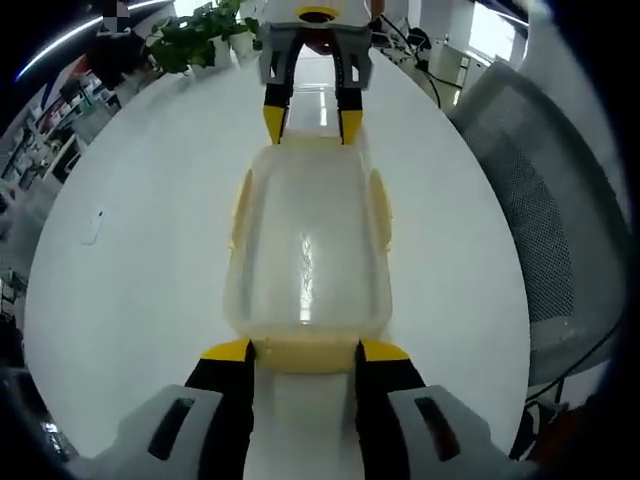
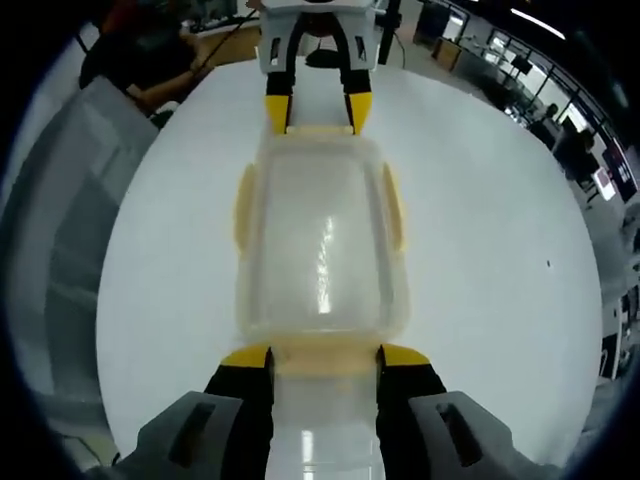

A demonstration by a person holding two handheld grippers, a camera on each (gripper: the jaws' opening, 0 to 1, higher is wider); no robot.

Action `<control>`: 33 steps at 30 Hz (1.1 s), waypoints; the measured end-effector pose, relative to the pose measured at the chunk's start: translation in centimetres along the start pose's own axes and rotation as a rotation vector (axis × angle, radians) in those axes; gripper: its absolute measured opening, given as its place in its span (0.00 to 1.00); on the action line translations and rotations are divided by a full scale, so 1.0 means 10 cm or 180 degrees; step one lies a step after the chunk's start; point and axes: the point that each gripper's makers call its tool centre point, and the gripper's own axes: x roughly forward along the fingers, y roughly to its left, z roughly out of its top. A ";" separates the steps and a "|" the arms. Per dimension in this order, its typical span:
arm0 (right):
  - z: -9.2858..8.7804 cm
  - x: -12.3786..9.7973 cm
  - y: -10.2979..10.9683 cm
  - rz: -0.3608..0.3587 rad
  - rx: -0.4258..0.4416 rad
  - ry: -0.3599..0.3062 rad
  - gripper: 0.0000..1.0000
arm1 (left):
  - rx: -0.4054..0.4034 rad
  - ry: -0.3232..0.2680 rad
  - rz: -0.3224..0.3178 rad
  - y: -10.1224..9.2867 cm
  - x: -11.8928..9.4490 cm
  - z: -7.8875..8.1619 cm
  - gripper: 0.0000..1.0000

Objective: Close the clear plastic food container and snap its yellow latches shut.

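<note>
The clear plastic container [image 1: 305,250] [image 2: 322,240] lies lengthwise on the white table [image 1: 140,250] with its lid on top. Yellow latches run along both long sides [image 1: 240,208] [image 2: 393,205], and another sits at each short end. My left gripper [image 1: 306,352] stands open, its yellow-tipped jaws straddling the near end latch [image 1: 305,355]. At the opposite end my right gripper [image 2: 325,356] is also open around that end's latch [image 2: 325,350]. Each gripper faces the other across the box: the right gripper [image 1: 312,125] and the left gripper [image 2: 317,112]. Whether the latches are snapped down is unclear.
A grey mesh chair [image 1: 545,200] [image 2: 65,210] stands close to the table's edge. Potted plants [image 1: 195,35] sit at the far end of the table. A person [image 2: 150,50] sits beyond the table. A small mark [image 1: 92,232] lies on the tabletop.
</note>
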 end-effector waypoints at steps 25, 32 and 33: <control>-0.07 -0.43 0.06 -0.0239 -0.0047 -0.0052 0.38 | 0.0143 -0.0105 0.0182 -0.05 -0.22 0.36 0.38; -0.12 -0.51 0.07 -0.0280 -0.0043 -0.0061 0.38 | 0.0172 -0.0106 0.0199 -0.05 -0.23 0.45 0.38; -0.13 -0.52 0.07 -0.0287 -0.0052 -0.0059 0.38 | 0.0174 -0.0105 0.0201 -0.05 -0.23 0.47 0.38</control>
